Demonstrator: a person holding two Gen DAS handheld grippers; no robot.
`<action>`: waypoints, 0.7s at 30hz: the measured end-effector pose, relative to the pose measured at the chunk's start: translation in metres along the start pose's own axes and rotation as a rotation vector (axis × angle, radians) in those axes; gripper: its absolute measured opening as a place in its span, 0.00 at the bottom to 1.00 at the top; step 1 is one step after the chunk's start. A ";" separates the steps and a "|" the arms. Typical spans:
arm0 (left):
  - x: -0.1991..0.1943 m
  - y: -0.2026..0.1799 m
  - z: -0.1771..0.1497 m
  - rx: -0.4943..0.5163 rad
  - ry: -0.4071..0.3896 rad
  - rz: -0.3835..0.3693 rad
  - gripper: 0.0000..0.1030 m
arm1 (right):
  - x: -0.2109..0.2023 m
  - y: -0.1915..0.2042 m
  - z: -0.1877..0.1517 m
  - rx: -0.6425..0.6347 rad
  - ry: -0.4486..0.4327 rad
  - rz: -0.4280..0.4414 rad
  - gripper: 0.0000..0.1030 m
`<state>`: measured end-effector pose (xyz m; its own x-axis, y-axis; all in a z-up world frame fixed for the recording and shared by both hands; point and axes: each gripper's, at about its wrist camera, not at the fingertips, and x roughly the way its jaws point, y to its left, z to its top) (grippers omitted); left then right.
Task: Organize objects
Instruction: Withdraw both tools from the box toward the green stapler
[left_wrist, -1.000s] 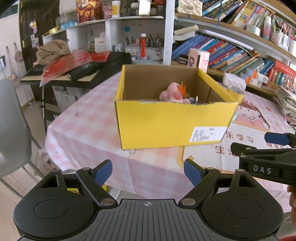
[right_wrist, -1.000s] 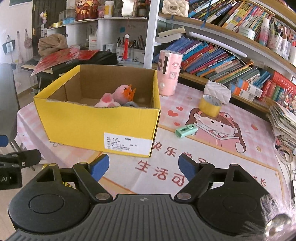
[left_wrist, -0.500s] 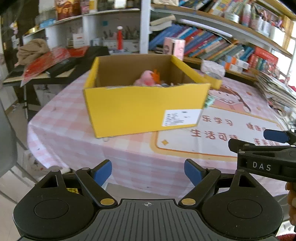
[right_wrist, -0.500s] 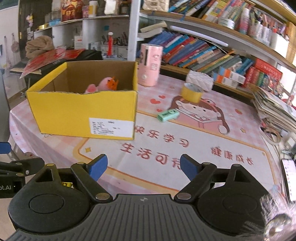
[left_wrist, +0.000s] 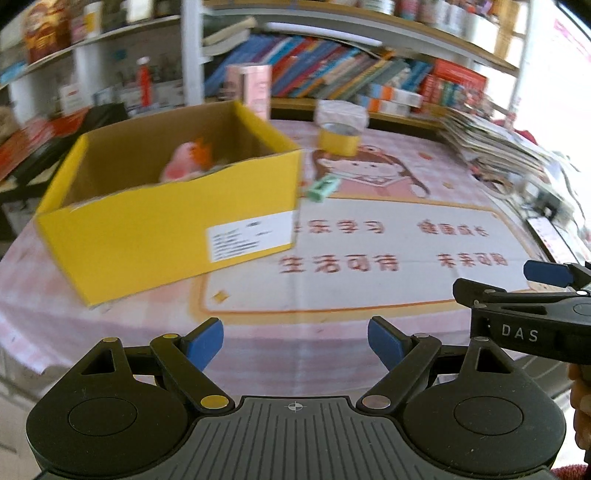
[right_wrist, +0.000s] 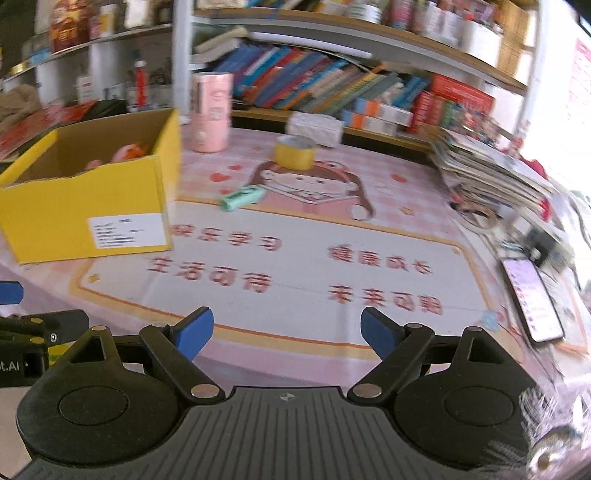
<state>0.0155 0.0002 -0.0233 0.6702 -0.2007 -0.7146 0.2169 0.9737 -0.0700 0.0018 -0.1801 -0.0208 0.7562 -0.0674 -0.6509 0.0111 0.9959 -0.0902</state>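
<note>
Left tool (left_wrist: 295, 341) spread, yellow box (left_wrist: 166, 229) beyond

This looks like a home study room, perhaps a child's. Long shelves (right_wrist: 369, 40) along the wall are full of colourful books (right_wrist: 321, 88). The tabletop (right_wrist: 295, 258) has a pink cover with a cartoon girl (right_wrist: 310, 181) reading and Chinese words. A stack of magazines (right_wrist: 491, 173) lies at its edge.

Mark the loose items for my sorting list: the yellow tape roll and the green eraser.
yellow tape roll (right_wrist: 294, 153), right wrist view, on its outer yellow band.
green eraser (right_wrist: 242, 197), right wrist view, on the middle of its top face.
</note>
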 end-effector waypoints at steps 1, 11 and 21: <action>0.003 -0.004 0.003 0.010 0.001 -0.009 0.85 | 0.001 -0.005 -0.001 0.011 0.003 -0.010 0.84; 0.039 -0.045 0.032 0.063 0.016 -0.067 0.85 | 0.020 -0.050 0.008 0.061 0.027 -0.078 0.84; 0.072 -0.069 0.062 0.049 0.018 -0.056 0.85 | 0.058 -0.086 0.038 0.055 0.043 -0.066 0.84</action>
<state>0.0927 -0.0883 -0.0266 0.6434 -0.2525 -0.7227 0.2886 0.9544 -0.0764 0.0693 -0.2678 -0.0225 0.7240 -0.1342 -0.6766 0.0964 0.9909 -0.0934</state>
